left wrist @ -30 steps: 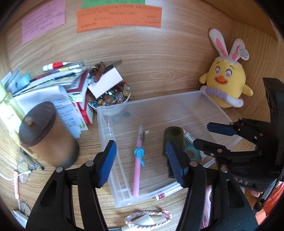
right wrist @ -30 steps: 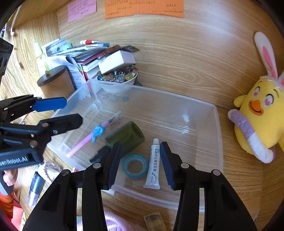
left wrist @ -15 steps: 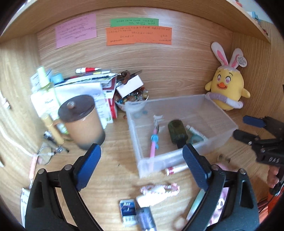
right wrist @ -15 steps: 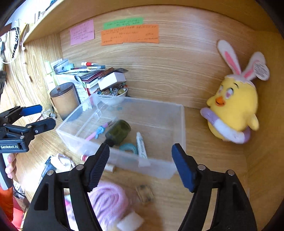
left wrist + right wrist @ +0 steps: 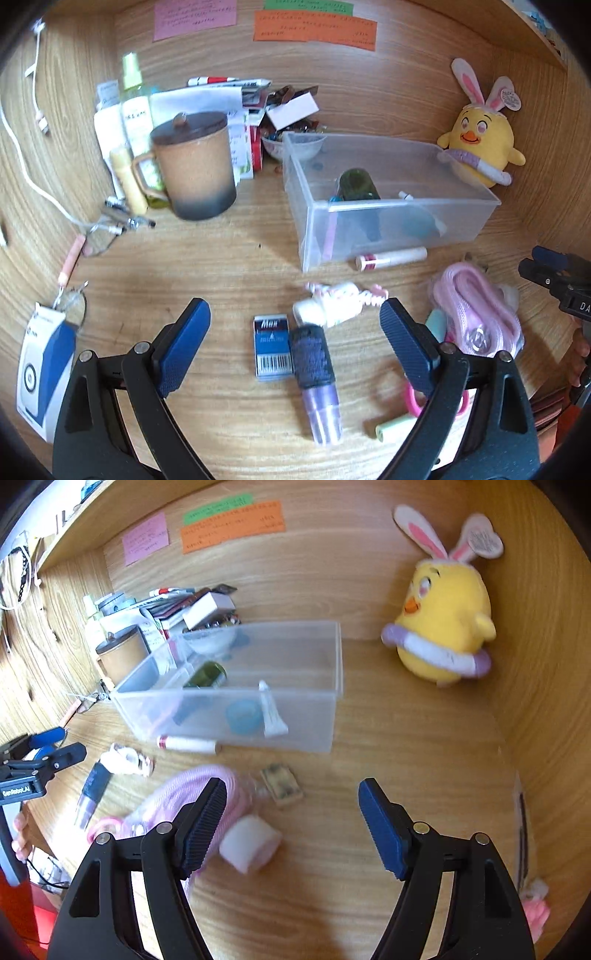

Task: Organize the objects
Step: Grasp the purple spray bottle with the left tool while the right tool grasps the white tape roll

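A clear plastic bin (image 5: 402, 218) (image 5: 295, 734) stands on the wooden desk and holds a dark green bottle (image 5: 360, 182) (image 5: 207, 675), a pink pen, a blue tape roll (image 5: 243, 716) and a white tube (image 5: 271, 714). Loose things lie in front of it: a lip balm stick (image 5: 391, 257) (image 5: 188, 744), a blue eraser (image 5: 271, 345), a purple-and-black tube (image 5: 317, 380) (image 5: 92, 792), a pink braided band (image 5: 343, 295), pink cord (image 5: 476, 314) (image 5: 173, 794). My left gripper (image 5: 295, 343) is open and empty above the eraser and tube. My right gripper (image 5: 290, 819) is open and empty near a white roll (image 5: 249, 843).
A lidded brown mug (image 5: 192, 168), bottles and stacked books stand at the back left. A yellow bunny-eared chick plush (image 5: 480, 144) (image 5: 443, 627) sits at the back right. Glasses (image 5: 98, 240), a white cable and a blue-white box (image 5: 40, 369) lie left. A small tan block (image 5: 282, 784) lies before the bin.
Both grippers have pulled back from over the bin and opened wider. The loose things in front of the bin have come into view.
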Demonstrator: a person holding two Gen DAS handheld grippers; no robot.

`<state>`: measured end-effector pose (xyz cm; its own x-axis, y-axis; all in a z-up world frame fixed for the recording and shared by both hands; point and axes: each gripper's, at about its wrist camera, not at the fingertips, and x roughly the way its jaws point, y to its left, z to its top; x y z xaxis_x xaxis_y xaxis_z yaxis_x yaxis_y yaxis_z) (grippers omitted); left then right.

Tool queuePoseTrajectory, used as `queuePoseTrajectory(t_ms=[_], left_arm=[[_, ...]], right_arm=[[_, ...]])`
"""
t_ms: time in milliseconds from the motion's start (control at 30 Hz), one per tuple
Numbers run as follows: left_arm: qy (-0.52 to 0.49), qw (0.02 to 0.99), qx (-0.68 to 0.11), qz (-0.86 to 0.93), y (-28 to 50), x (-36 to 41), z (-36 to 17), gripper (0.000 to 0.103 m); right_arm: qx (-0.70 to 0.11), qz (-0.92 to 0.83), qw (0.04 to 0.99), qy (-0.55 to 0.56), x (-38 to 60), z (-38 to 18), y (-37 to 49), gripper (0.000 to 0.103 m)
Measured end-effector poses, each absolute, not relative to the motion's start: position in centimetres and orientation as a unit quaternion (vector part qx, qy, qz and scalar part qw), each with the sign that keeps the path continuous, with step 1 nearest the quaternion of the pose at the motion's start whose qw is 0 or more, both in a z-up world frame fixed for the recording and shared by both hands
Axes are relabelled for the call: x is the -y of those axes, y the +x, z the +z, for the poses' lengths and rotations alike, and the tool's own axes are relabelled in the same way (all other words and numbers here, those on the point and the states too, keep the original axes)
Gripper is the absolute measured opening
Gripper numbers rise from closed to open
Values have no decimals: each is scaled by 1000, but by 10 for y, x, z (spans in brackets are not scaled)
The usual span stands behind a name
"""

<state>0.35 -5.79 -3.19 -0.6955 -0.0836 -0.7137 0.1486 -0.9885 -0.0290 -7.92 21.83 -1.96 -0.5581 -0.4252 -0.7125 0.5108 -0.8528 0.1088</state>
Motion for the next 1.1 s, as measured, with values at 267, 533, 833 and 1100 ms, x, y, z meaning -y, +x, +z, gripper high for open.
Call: queuePoseTrajectory(t_ms=[267,533,833,1100], left_arm=[[405,52,-73,-910,21,57,-50,65],[415,39,-59,-907,26,42,-60,51],[423,52,-55,-903,13,42,-70,41],[418,55,-36,-906,12,35,-71,25]], right_arm=[[-31,-868,259,422,-231,-44,-69,71],[-36,-862,279,421,-218,-44,-63,71],[-42,-857,284,428,-210,-53,-70,54],[-41,-861,279,423,-213,-54,-71,23]])
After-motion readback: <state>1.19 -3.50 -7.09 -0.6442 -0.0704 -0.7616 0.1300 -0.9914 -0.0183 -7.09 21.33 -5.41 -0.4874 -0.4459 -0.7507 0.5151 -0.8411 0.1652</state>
